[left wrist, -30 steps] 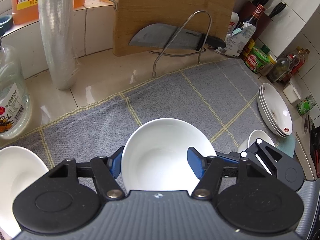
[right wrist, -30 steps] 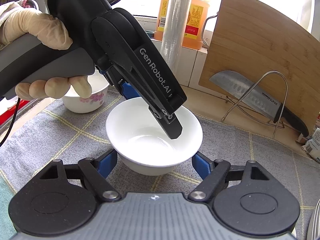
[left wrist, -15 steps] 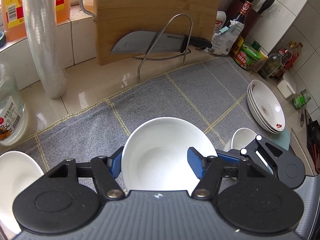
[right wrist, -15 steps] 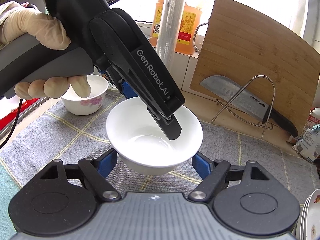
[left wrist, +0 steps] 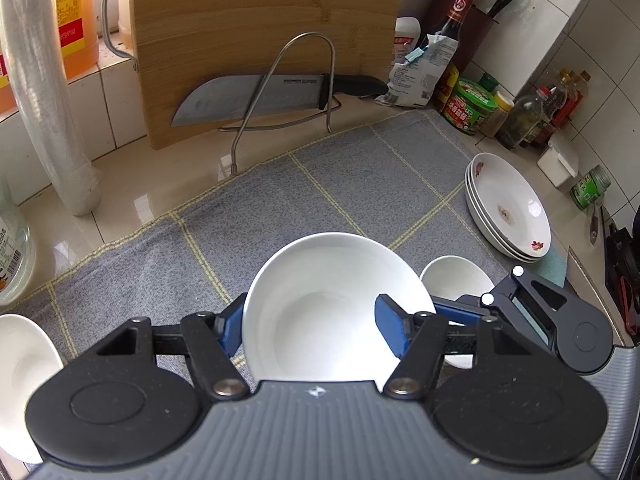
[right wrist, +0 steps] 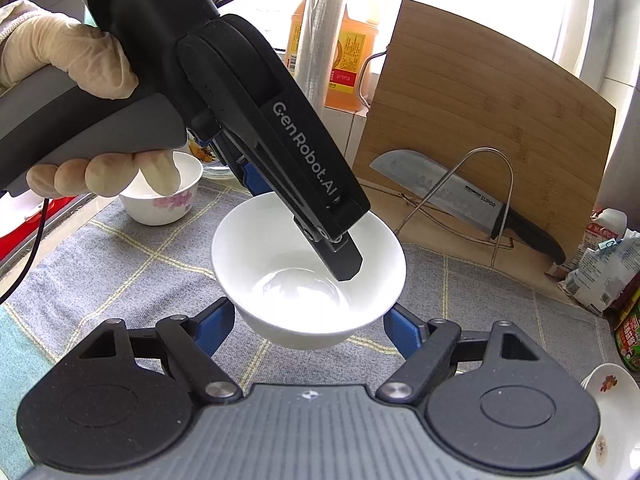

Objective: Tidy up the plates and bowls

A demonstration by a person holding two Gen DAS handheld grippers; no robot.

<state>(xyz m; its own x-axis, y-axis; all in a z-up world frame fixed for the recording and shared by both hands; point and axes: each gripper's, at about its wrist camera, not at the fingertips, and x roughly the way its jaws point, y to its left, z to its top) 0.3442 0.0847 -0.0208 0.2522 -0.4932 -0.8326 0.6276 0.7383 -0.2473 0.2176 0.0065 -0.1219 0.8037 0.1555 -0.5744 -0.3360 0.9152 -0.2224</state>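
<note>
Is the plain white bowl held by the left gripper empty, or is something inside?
Empty. The plain white bowl shows only bare glossy inside; just one finger of the left gripper reaches in over its rim.

Black "GenRobot.AI" tool (right wrist: pixel 298 216), blue pads (left wrist: pixel 390 330), cream glove (right wrist: pixel 76 60)

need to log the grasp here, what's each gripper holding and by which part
The left gripper holds the white bowl by its rim wall, one finger inside, one outside. The right gripper is open and holds nothing.
</note>
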